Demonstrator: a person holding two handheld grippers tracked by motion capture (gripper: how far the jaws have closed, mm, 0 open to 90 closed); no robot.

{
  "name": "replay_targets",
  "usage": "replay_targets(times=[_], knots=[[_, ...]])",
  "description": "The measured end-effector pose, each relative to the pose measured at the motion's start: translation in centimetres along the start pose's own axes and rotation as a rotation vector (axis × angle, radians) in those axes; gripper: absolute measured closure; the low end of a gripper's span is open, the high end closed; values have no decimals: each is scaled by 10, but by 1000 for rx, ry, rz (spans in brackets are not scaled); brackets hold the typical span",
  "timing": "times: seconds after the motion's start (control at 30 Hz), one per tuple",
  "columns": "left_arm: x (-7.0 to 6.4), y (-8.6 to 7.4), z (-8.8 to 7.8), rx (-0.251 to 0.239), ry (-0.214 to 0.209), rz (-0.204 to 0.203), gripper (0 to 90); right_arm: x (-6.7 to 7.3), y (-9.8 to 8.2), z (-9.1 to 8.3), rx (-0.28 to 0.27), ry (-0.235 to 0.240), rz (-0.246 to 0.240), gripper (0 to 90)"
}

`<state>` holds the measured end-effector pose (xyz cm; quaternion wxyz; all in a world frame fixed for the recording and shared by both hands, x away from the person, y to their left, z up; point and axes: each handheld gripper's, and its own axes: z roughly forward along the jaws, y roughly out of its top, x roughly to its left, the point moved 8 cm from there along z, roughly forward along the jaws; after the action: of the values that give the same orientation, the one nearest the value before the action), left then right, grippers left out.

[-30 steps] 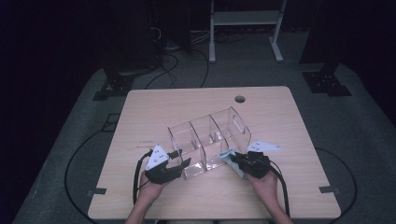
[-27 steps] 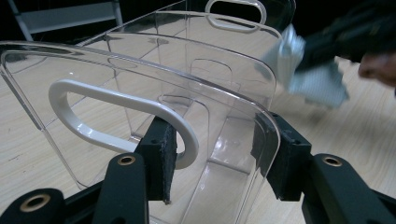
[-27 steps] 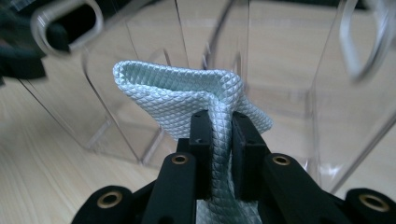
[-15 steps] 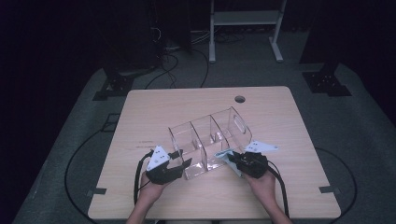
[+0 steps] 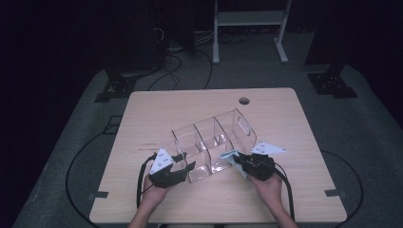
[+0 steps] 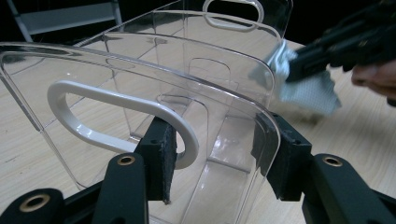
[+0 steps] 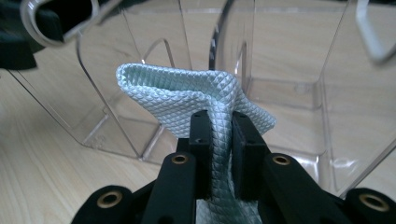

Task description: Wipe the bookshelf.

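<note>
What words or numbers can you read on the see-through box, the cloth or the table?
None: the clear plastic three-compartment organizer shows no letters, nor does the pale blue quilted cloth.
The light wooden table has a faint dark mark near its left side, too small and blurred to read.
White dots on the left gripper's grey three-cornered plate are no words.

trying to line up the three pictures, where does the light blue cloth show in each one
High view: the cloth lies low and right of centre, at the right gripper, against the clear organiser.
Left gripper view: upper right, in the far gripper's jaws beside the organiser's side wall.
Right gripper view: centre, pinched between the two black jaws.
Shared landmark: the clear organiser with its white-rimmed handle slot.
</note>
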<state>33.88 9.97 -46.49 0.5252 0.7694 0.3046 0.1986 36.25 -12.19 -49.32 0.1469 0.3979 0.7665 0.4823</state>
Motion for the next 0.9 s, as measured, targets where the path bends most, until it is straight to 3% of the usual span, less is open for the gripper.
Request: replay_targets(times=[0.17,0.27,0.53,0.63,0.9], knots=[[-1,-1,0,4,0,9,493,-6,-18,12,55,10,24,799],[-1,-1,0,2,-4,11,492,-6,-18,11,62,13,29,799],[-1,-1,0,3,-3,7,492,-6,4,-6,-24,2,22,799],[-2,-1,0,3,-3,9,491,-7,5,-7,-33,-1,30,798],[-1,-1,1,2,-5,8,491,-13,-19,11,49,0,51,798]])
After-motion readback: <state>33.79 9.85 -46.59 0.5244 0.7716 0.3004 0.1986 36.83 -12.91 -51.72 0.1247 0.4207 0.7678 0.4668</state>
